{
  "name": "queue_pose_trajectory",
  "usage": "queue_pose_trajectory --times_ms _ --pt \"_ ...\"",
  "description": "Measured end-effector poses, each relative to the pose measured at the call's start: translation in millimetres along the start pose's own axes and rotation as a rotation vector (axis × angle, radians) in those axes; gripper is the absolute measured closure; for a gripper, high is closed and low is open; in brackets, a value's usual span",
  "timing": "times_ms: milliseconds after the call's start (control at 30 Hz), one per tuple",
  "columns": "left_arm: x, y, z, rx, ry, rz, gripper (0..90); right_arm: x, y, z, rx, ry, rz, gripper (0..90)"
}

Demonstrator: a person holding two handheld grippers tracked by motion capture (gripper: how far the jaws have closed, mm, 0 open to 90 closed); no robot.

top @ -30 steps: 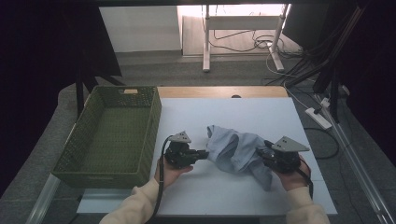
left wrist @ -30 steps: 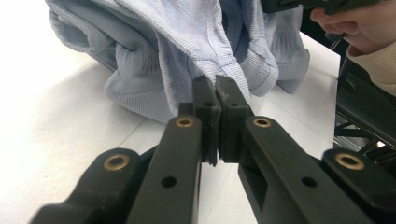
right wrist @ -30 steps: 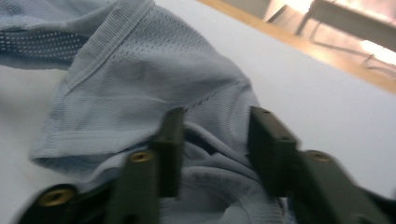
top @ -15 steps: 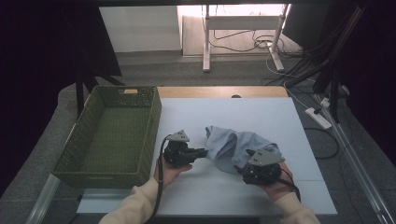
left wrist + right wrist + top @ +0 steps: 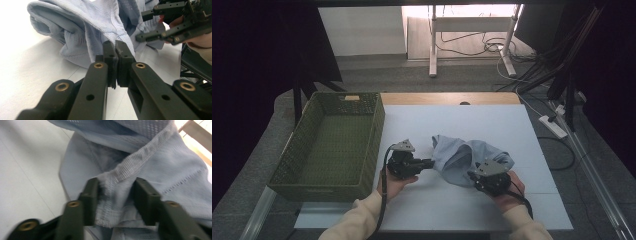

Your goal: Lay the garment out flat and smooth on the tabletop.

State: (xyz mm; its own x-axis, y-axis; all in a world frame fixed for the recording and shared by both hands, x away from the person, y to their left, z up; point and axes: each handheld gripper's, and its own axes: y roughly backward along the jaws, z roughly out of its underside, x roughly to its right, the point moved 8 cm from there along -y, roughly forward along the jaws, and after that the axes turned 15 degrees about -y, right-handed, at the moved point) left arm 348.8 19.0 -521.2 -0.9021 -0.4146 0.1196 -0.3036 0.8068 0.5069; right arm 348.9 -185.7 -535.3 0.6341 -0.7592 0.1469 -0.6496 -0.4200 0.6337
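The light blue shirt [image 5: 462,159] lies bunched on the white table [image 5: 452,120], beside the green basket [image 5: 329,145]. The left gripper [image 5: 430,163] is pinched tight on its edge. The right gripper [image 5: 471,175] has just been closing around a hem, with cloth between its jaws

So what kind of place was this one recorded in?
Probably a lab or recording workspace, not a home: a white table boxed in by dark curtains, with loose cables and a power strip on the floor.

Green wicker basket [image 5: 332,145] at the table's [image 5: 452,115] left, power strip [image 5: 553,126] on the floor.
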Motion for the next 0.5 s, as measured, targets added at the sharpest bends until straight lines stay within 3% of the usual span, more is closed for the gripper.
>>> queue_pose_trajectory --times_ms 200,300,500 --pt "-1.5 1.2 -0.2 0.006 0.005 -0.006 87.4 10.7 4.1 -1.3 0.027 -0.068 -0.027 81.1" --pt "-1.5 1.4 -0.4 0.007 0.006 -0.008 87.3 13.6 6.2 -2.1 0.038 -0.095 -0.048 83.1" --pt "-2.1 2.8 -1.2 0.014 0.005 -0.017 87.3 14.0 8.8 -4.3 0.052 -0.098 -0.063 83.8"
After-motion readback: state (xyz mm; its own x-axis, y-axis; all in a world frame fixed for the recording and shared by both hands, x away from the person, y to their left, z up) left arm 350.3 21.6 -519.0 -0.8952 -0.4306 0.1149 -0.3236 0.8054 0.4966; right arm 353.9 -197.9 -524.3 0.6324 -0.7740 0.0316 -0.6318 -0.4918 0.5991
